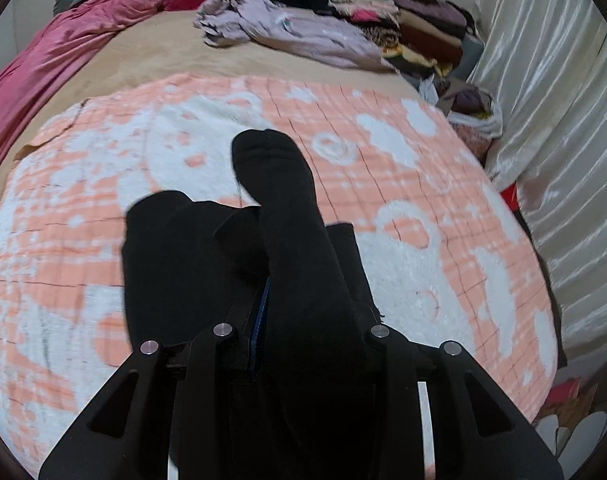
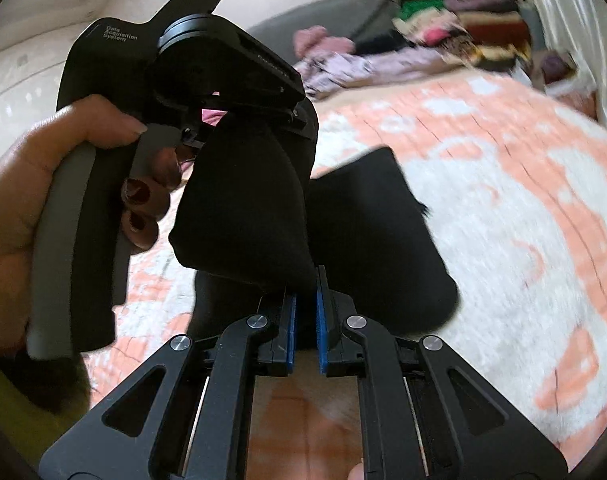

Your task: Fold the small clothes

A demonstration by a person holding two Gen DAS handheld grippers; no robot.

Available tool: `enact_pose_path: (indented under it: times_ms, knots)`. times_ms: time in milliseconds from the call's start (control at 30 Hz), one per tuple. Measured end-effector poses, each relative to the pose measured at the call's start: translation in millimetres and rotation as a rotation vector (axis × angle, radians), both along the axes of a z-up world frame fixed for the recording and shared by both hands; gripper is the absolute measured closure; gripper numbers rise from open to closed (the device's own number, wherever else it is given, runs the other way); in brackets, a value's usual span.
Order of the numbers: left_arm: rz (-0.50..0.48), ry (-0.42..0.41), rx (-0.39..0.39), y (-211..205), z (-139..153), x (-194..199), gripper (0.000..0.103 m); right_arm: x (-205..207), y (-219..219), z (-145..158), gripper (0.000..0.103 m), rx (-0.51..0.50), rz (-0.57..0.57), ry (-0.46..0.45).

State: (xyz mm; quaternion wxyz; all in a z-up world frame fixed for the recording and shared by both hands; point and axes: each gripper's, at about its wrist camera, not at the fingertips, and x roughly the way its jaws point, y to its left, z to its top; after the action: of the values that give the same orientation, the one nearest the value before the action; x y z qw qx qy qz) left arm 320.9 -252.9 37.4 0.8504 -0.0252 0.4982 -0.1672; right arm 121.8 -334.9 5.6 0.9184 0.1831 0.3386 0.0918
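Note:
A black sock (image 1: 279,208) hangs from my left gripper (image 1: 263,300), which is shut on it; its toe end points away over the peach-and-white blanket (image 1: 403,168). A second black piece (image 1: 163,256) lies beneath it on the blanket. In the right wrist view my right gripper (image 2: 306,292) is shut on the other end of the black sock (image 2: 243,208), held above the blanket (image 2: 503,200). The left gripper's body (image 2: 191,60) and the hand holding it (image 2: 31,176) fill the left side. The flat black piece (image 2: 383,236) lies behind.
A heap of lilac clothes (image 1: 295,28) and a stack of folded clothes (image 1: 415,20) sit at the far side of the bed. A pink quilt (image 1: 63,48) lies along the left. A shiny white curtain (image 1: 555,120) hangs on the right.

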Motion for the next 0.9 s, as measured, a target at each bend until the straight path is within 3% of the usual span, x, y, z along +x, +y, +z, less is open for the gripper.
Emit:
enact_pose_path:
  times_ms: [33, 100, 167, 200, 267, 400, 533, 667, 800, 900]
  knots:
    - [-0.004, 0.003, 0.008, -6, -4, 0, 0.073, 2, -3, -4, 0.099, 0.009, -0.010, 0.023]
    - [-0.021, 0.010, 0.002, -16, -12, 1, 0.059, 6, -10, -10, 0.096, 0.018, -0.022, 0.056]
    - [-0.040, 0.027, -0.067, -17, -15, 1, 0.024, 6, -19, -16, 0.081, 0.028, -0.046, 0.088]
    - [-0.045, 0.030, -0.116, -14, -14, 0, 0.019, 6, -23, -19, 0.081, 0.037, -0.057, 0.100]
    - [-0.036, 0.015, -0.190, -3, -6, -3, 0.018, 6, -32, -21, 0.080, 0.052, -0.085, 0.113]
    - [-0.005, -0.054, -0.239, 34, 9, -15, 0.025, 0, -52, -19, 0.071, 0.118, -0.146, 0.118]
    - [0.045, -0.096, -0.206, 81, 9, -29, 0.025, -12, -60, -8, 0.068, 0.101, -0.210, 0.071]
    - [0.065, -0.125, -0.112, 122, -6, -48, 0.025, -20, -70, 10, 0.065, 0.064, -0.265, -0.006]
    - [0.046, -0.126, -0.071, 138, -18, -62, 0.025, 0, -75, 31, 0.059, 0.007, -0.196, -0.023]
    - [0.023, -0.105, -0.105, 133, -27, -66, 0.025, 28, -75, 42, 0.059, -0.047, -0.148, 0.000]
